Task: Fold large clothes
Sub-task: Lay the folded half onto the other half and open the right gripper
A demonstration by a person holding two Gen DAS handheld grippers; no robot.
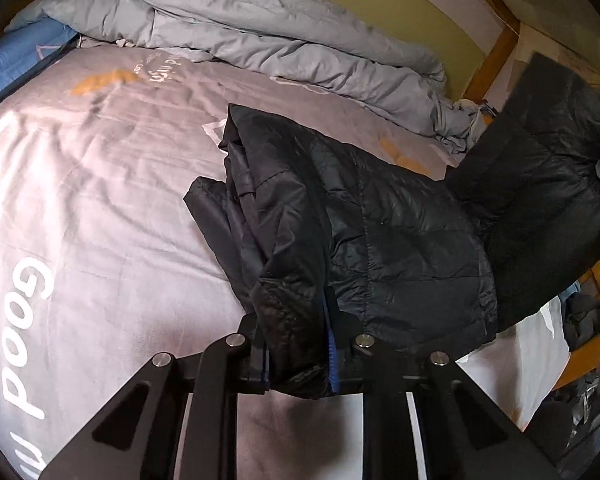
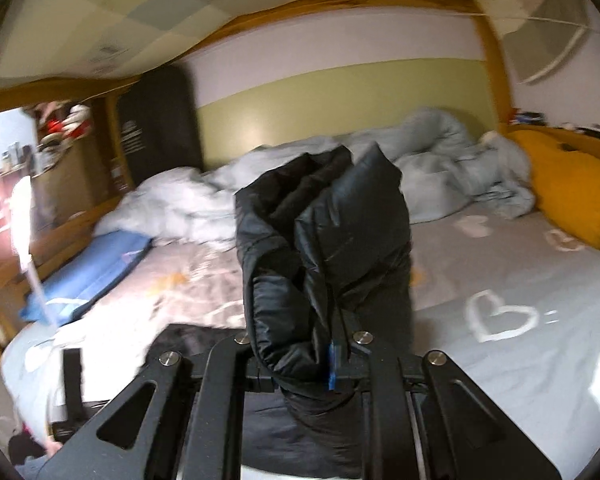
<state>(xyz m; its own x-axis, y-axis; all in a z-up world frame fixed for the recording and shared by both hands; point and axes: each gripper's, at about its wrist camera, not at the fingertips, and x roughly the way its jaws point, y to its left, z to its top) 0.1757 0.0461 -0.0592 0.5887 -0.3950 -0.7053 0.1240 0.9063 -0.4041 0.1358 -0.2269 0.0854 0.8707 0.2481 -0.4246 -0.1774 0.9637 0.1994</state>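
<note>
One black quilted jacket (image 1: 380, 220), puffy, slick-shelled, light for its bulk; it is held above the bed (image 1: 100, 200), one end trailing onto the sheet. Your left tongs (image 1: 296, 344) pinch a bunched edge; your right tongs (image 2: 300, 356) pinch another thick wad that stands up past the fingers. Expect slipping and springing back: grip seams or hems, not smooth panels. Beyond: rumpled grey duvet (image 1: 260, 28), blue pillow (image 2: 92, 268), yellow cushion (image 2: 576, 196).

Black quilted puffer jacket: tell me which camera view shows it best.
Left wrist view: the black quilted puffer jacket stretches across the grey printed bedsheet. Right wrist view shows only a bunched end in the right claw.
</note>
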